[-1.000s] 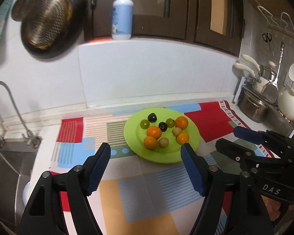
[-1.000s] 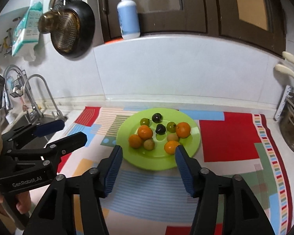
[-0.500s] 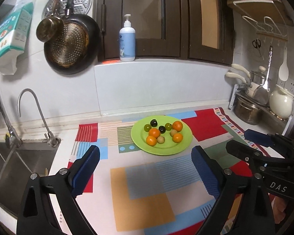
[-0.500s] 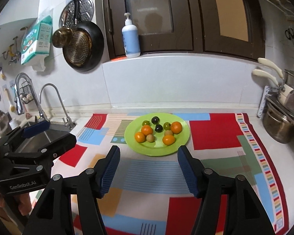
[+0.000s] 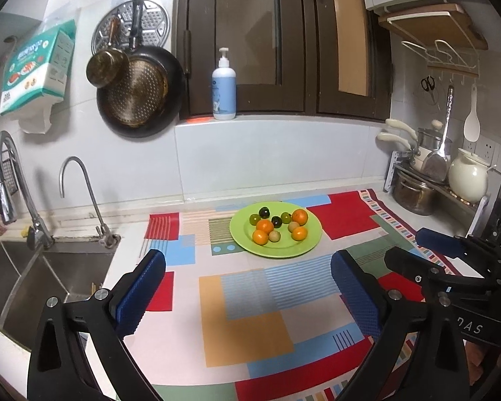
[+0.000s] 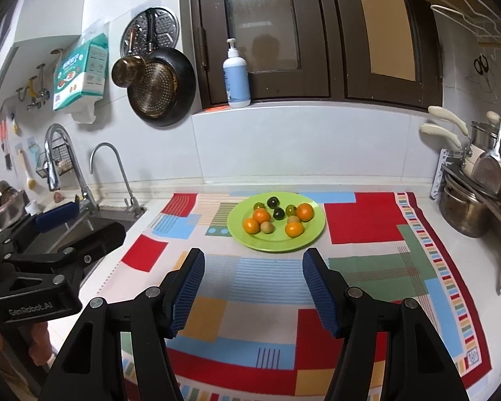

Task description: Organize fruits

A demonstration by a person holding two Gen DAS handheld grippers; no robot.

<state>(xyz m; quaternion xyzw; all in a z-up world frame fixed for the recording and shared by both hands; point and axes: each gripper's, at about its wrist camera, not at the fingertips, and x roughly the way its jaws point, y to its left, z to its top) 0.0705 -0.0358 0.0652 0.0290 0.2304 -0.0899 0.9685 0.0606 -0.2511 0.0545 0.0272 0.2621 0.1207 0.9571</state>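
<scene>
A lime-green plate (image 5: 277, 252) (image 6: 274, 245) sits toward the back of a colourful mat (image 5: 250, 327). It holds several small oranges (image 5: 265, 226) (image 6: 261, 215), two dark fruits (image 5: 264, 213), two green ones (image 5: 254, 219) and two pale brown ones (image 5: 274, 236). My left gripper (image 5: 247, 256) hovers well short of the plate, its jaws opening wide with nothing between them. My right gripper (image 6: 254, 254) is open and holds nothing, also short of the plate. Each gripper shows in the other's view: the right gripper (image 5: 417, 250) at the right edge, the left gripper (image 6: 83, 225) at the left edge.
A steel sink (image 5: 33, 277) with two taps (image 5: 80, 193) lies left of the mat. Pots, ladles and a white kettle (image 5: 467, 180) crowd the right corner. A soap bottle (image 5: 223, 93) stands on the window ledge; pans (image 5: 137, 97) hang on the wall.
Both grippers have drawn back and risen from the plate, which now looks smaller and farther. The left jaws have spread much wider; the right jaws have widened slightly.
</scene>
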